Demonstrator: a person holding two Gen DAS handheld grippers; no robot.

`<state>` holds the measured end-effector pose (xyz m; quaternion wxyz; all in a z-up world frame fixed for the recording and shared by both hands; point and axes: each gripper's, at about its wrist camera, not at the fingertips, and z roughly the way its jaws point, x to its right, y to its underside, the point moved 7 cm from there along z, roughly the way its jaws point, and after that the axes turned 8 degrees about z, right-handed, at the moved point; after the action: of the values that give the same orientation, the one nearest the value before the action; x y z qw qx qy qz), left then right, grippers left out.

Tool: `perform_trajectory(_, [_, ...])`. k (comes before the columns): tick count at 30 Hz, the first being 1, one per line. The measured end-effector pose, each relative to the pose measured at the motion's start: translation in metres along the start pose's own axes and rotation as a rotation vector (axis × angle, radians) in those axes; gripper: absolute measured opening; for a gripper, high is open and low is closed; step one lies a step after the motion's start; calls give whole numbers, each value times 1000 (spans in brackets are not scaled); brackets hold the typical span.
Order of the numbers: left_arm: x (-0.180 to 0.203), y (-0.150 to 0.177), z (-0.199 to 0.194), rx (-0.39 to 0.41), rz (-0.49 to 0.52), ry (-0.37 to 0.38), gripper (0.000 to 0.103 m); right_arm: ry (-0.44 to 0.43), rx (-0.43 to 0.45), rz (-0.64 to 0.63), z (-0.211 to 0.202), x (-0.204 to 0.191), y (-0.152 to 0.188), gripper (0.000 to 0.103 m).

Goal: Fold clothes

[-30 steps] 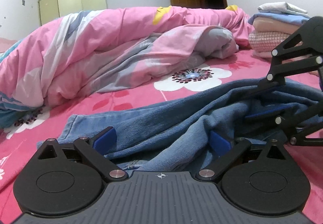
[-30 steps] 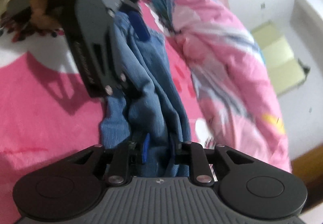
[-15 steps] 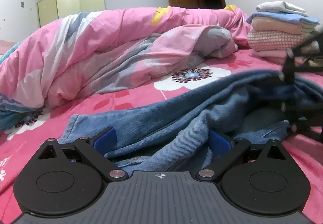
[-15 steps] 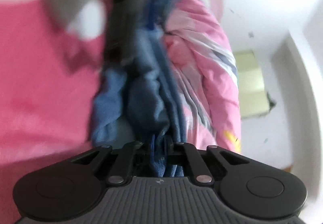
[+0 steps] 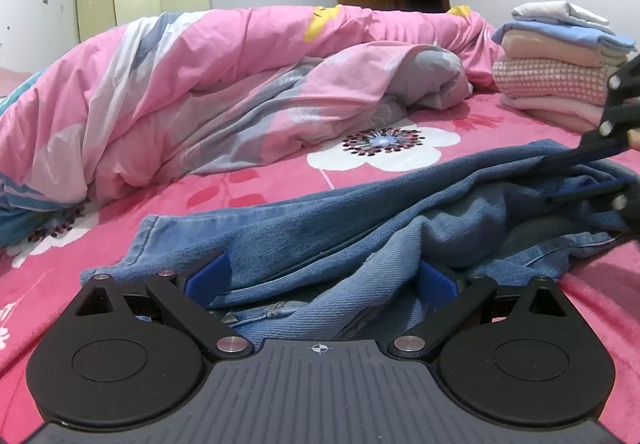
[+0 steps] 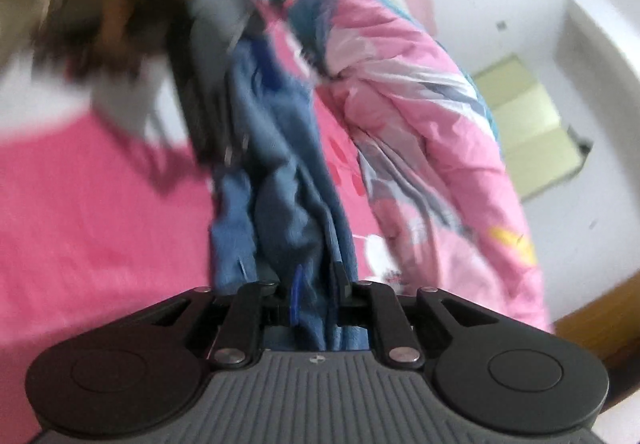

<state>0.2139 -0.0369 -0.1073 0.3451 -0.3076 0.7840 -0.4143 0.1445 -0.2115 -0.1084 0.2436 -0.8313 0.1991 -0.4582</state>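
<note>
Folding these jeans (image 5: 340, 220) comes down to keeping the denim taut between your two hands, so start from the bed (image 5: 248, 196) that carries it all: the pink flowered sheet is bare near its middle, the rumpled quilt (image 5: 224, 92) banks up along the far edge, and the stack of folded clothes (image 5: 556, 72) sits at the far right corner. The jeans lie across the near part of the bed, bunched, with one leg hem flat toward the near left side. You want the lifted end carried over in one even sweep, not dragged, and the other end kept anchored so the fold line lands straight.

Your left gripper (image 5: 320, 276) is spread wide over the bunched denim; the blue pads (image 5: 208, 276) stand at either side of the cloth, and it looks to me that they are not squeezing it, though the fabric hides their inner faces. Close it on the cloth before you pull.

Your right gripper (image 6: 318, 284) has its jaws nearly together, pinching a fold of the jeans; they have just eased slightly wider, with denim between them. That view is smeared. Keep the pinch firm, or the fold will slip out mid-sweep.
</note>
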Motion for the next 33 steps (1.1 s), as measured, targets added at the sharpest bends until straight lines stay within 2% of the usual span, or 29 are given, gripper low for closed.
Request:
perform_trajectory(3, [1, 0, -1, -1, 2, -2, 99, -83, 28, 91, 0, 2, -14, 13])
perform_trajectory(10, [-3, 3, -2, -3, 2, 8, 99, -53, 77, 197, 1, 4, -25, 13])
perform_trajectory(13, [-4, 4, -3, -4, 2, 12, 99, -140, 68, 236, 15, 10, -26, 14])
perform_trajectory(15, [-4, 3, -3, -4, 7, 12, 99, -146, 81, 158, 16, 0, -25, 14])
perform_trajectory(18, [-3, 3, -5, -1, 26, 3, 99, -92, 83, 13, 28, -14, -23, 16])
perform_trajectory(19, [-3, 4, -6, 1, 33, 0, 99, -79, 88, -30, 32, -17, -23, 18])
perform_trajectory(21, [-3, 5, -7, 3, 39, -1, 99, -96, 92, -77, 39, -22, -23, 32])
perform_trajectory(24, [-5, 6, -8, 1, 33, 1, 99, -129, 63, -134, 50, -25, -21, 33])
perform_trajectory(25, [-6, 7, -8, 1, 31, 1, 99, -136, 53, -144, 52, -26, -20, 32])
perform_trajectory(26, [-6, 7, -9, 3, 32, 0, 98, -120, 51, -138, 53, -24, -21, 27])
perform_trajectory(27, [-7, 6, -10, 6, 34, -1, 98, -105, 49, -132, 54, -22, -22, 10])
perform_trajectory(31, [-9, 2, -22, 69, 18, 40, 98, -38, 63, -8, 49, -13, -30, 6])
perform_trajectory(33, [-10, -2, -28, 109, -5, 67, 99, 4, 55, -53, 53, -27, -24, 6])
